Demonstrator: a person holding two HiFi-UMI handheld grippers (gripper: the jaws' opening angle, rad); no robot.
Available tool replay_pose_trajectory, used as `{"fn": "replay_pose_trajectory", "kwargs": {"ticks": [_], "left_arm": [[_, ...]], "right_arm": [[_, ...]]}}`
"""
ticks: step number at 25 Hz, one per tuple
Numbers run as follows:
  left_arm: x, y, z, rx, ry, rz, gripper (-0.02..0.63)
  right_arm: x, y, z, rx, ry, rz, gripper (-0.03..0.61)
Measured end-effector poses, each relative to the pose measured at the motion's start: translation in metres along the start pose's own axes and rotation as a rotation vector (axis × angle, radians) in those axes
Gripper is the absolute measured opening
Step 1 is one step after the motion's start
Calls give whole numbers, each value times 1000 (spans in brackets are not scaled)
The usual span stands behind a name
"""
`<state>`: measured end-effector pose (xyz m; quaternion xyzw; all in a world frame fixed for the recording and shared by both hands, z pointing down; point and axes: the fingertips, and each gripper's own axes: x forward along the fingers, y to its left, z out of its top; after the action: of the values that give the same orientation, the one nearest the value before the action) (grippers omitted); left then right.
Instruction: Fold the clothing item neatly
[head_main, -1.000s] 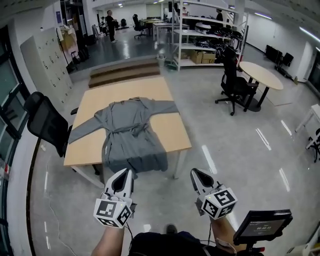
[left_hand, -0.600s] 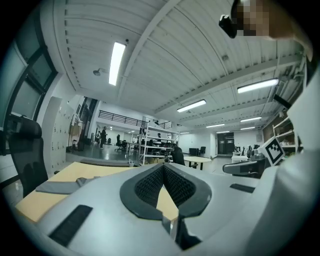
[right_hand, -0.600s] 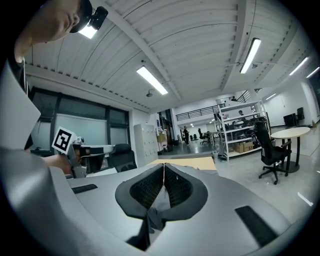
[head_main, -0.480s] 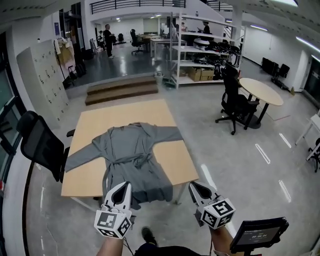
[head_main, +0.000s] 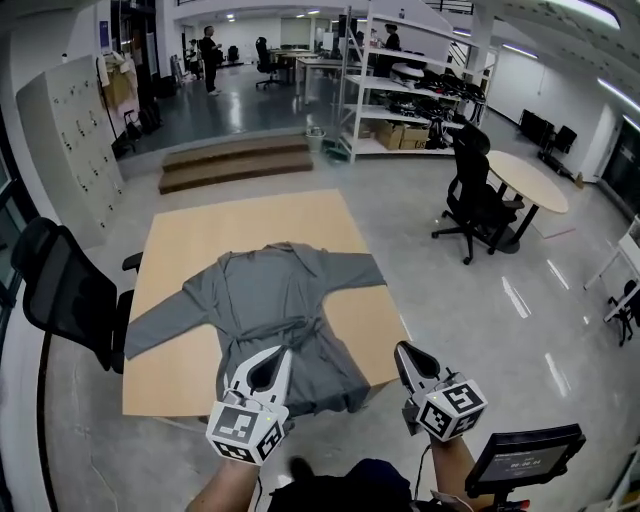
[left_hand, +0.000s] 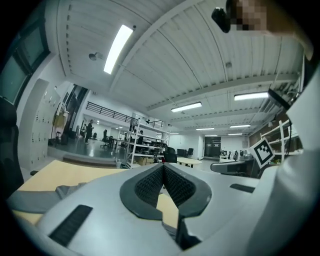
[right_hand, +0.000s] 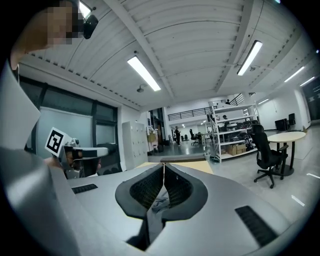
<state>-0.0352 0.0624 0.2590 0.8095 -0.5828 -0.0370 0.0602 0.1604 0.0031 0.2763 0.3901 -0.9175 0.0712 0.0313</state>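
A grey robe (head_main: 272, 305) lies spread flat on the wooden table (head_main: 250, 215), sleeves out to both sides and its hem hanging over the near edge. My left gripper (head_main: 284, 352) is shut and empty, its tip in front of the hem at the table's near edge. Off the table's near right corner my right gripper (head_main: 402, 347) is also shut, holding nothing. In the left gripper view the jaws (left_hand: 163, 168) are closed, with the table (left_hand: 47, 172) and a grey fold of robe (left_hand: 67, 189) beyond. The right gripper view shows closed jaws (right_hand: 163, 167).
A black office chair (head_main: 60, 290) stands at the table's left side. Another chair (head_main: 474, 190) and a round table (head_main: 530, 172) are off to the right. Steps (head_main: 235, 160) and metal shelving (head_main: 400, 90) lie beyond. A small screen (head_main: 522, 450) sits at my lower right.
I have come closer to the table. Both grippers have advanced together toward its near edge, still shut; the left one now stands in front of the robe's hem.
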Motion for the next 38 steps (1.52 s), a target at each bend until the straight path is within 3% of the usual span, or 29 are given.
{"fn": "replay_pose_trajectory", "kwargs": {"ticks": [8, 15, 22, 30, 33, 36, 38], "left_arm": [[68, -1, -8, -15, 16, -67, -2], [164, -14, -8, -22, 67, -72, -2], [263, -13, -41, -46, 172, -34, -2], [340, -10, -85, -36, 282, 30, -2], [366, -15, -116, -45, 373, -4, 0], [387, -13, -152, -39, 491, -2, 0], [396, -10, -170, -22, 545, 7, 0]], "right_arm": [[36, -64, -9, 6, 8, -54, 9], [72, -162, -15, 44, 34, -84, 9], [116, -255, -40, 35, 90, -88, 9], [153, -319, -103, 91, 203, -73, 11], [168, -333, -137, 111, 261, -56, 22], [183, -342, -171, 113, 316, -38, 103], [191, -346, -197, 115, 351, -27, 107]]}}
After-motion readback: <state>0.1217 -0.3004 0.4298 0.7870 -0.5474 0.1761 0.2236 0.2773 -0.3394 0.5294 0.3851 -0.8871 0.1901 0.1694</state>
